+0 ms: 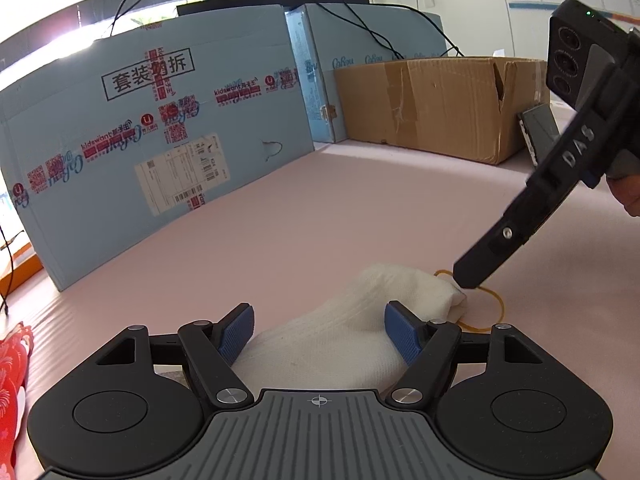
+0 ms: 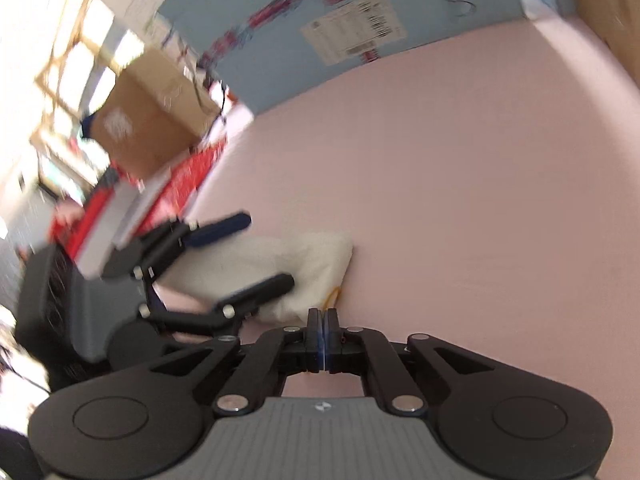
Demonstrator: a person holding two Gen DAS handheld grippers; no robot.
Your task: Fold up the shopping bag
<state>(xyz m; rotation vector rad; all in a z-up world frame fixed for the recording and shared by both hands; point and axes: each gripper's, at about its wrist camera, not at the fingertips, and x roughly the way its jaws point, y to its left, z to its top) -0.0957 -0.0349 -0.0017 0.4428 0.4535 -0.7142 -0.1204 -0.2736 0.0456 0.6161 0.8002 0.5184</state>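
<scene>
Bag: white shopping bag (image 1: 360, 332), soft woven cloth with a ribbed texture, bunched into a long lumpy roll on the pink desk (image 1: 320, 216); thin yellow cord handle (image 1: 498, 304) loops out at its far end.
Left tongs (image 1: 318, 330): spread wide, blue ribbed pads either side of the roll's near part, not pinching it.
Right tongs (image 2: 322, 320): pressed together; the tip meets the bag's far corner beside the cord, though whether cloth is caught between them cannot be told.
Surroundings: large blue carton (image 1: 152, 140) with printed tape and shipping label standing behind; brown corrugated box (image 1: 440, 108) to its right; red patterned item (image 1: 12, 364) at the desk's left edge.
</scene>
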